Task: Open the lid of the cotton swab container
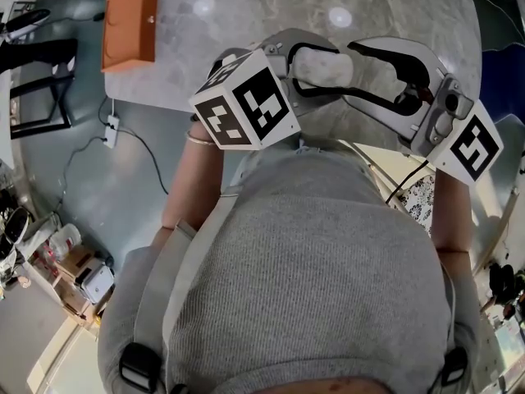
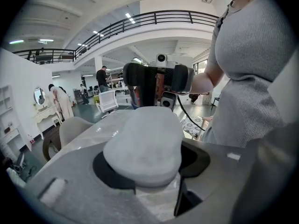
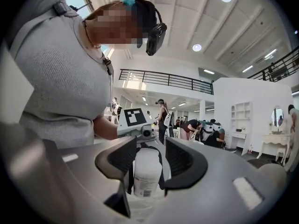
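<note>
The cotton swab container (image 1: 322, 66) is clamped between the jaws of the left gripper (image 1: 344, 68) and held over the near edge of the grey table (image 1: 246, 15). Over that same edge the right gripper (image 3: 152, 161) is held with jaws spread, seemingly clear of the container.

Grey marbled table (image 1: 246, 23), glossy top, ceiling lights reflected in it. One orange box (image 1: 130, 27) lies flat along its left edge. Cotton swab container (image 1: 322, 66) is above the near edge; contact with the top cannot be confirmed.
</note>
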Tool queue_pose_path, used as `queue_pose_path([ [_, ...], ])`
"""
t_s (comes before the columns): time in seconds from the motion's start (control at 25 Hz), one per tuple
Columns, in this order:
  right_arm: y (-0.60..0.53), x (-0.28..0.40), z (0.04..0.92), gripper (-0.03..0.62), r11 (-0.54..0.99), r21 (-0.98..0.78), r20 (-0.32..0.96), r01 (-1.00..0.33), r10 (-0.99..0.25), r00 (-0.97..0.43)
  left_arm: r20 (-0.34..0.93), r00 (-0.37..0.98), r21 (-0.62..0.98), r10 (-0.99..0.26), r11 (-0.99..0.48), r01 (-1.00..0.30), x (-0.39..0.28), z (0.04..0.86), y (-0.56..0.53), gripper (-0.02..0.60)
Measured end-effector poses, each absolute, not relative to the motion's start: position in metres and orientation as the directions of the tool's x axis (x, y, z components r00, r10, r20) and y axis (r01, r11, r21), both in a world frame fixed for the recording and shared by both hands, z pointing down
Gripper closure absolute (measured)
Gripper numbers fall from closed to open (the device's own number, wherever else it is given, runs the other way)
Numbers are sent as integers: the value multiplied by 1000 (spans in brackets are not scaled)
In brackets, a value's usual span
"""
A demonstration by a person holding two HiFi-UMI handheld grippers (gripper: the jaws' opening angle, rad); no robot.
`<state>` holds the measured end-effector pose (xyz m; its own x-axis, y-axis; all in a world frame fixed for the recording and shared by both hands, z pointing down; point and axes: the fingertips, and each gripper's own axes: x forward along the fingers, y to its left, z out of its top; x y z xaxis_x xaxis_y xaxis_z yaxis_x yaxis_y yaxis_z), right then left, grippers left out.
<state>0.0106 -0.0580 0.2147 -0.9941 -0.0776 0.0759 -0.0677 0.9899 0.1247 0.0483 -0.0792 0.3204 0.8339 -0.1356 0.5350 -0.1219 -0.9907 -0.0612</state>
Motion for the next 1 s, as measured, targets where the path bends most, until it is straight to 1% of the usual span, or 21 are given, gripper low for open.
queue_pose_path([
  [0.12, -56, 2, 221, 385, 989, 143, 102, -30, -45, -994, 533, 836, -60, -132, -991, -118, 46, 320, -78, 344],
  [0.28, -57, -5, 234, 365, 986, 164, 160, 9, -18, -987, 529, 839, -61, -130, -992, -115, 48, 320, -80, 344],
  [0.48, -59, -5, 241, 365, 992, 129, 166, 12, -9, -986, 523, 843, -59, -124, -992, -109, 53, 317, -80, 344],
  [0.68, -55, -3, 241, 365, 991, 128, 178, 32, 8, -984, 508, 853, -59, -118, -993, -102, 61, 309, -77, 344],
  [0.84, -58, -3, 243, 365, 991, 131, 186, 25, 0, -982, 509, 853, -61, -118, -993, -101, 63, 308, -77, 345],
  [1.0, -56, -3, 248, 380, 992, 120, 193, 29, 5, -981, 514, 849, -60, -118, -993, -102, 64, 312, -76, 345],
])
